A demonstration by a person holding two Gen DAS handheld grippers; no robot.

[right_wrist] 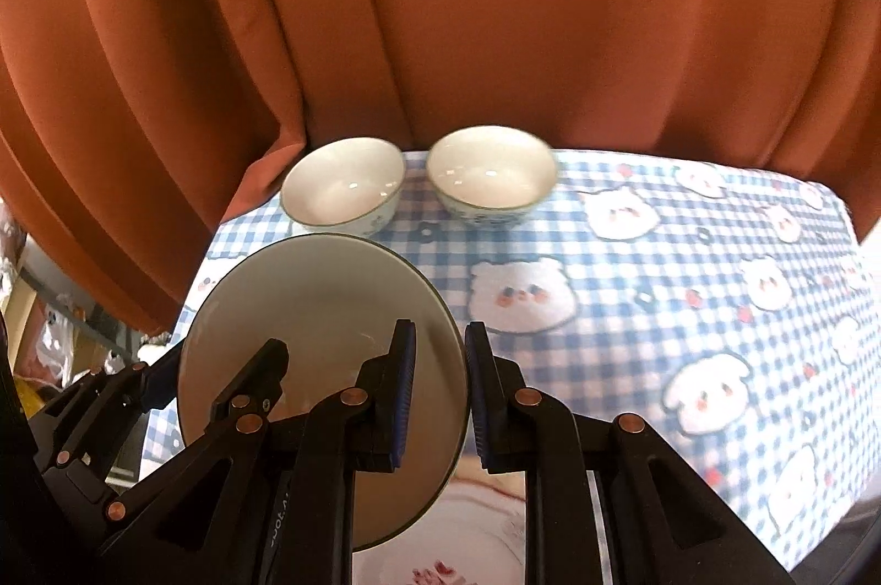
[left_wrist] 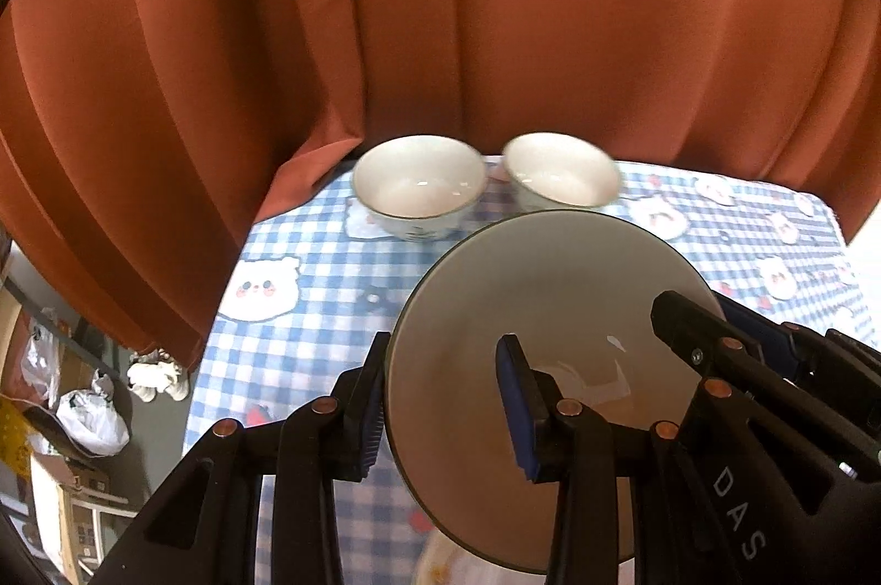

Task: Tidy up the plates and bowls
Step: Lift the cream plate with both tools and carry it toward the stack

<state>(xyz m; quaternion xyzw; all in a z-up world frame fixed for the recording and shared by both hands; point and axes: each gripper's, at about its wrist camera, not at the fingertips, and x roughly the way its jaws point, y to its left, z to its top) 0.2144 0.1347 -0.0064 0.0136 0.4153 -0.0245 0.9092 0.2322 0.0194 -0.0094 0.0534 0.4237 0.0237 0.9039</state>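
Note:
A plain white plate [left_wrist: 528, 298] hangs above the table, held from both sides; it also shows in the right wrist view [right_wrist: 308, 304]. My left gripper [left_wrist: 440, 403] is shut on its left rim. My right gripper [right_wrist: 438, 389] is shut on its right rim, and its fingers show in the left wrist view [left_wrist: 688, 326]. Below it lies a patterned plate [right_wrist: 468, 541], mostly hidden. Two white bowls with blue decoration stand upright side by side at the table's far edge: the left bowl [left_wrist: 418, 185] [right_wrist: 344, 185] and the right bowl [left_wrist: 561, 169] [right_wrist: 490, 174].
The table wears a blue-and-white checked cloth [right_wrist: 688, 309] with bear faces. An orange curtain [left_wrist: 440, 6] hangs close behind the bowls. Bags and boxes [left_wrist: 82, 409] lie on the floor to the left of the table.

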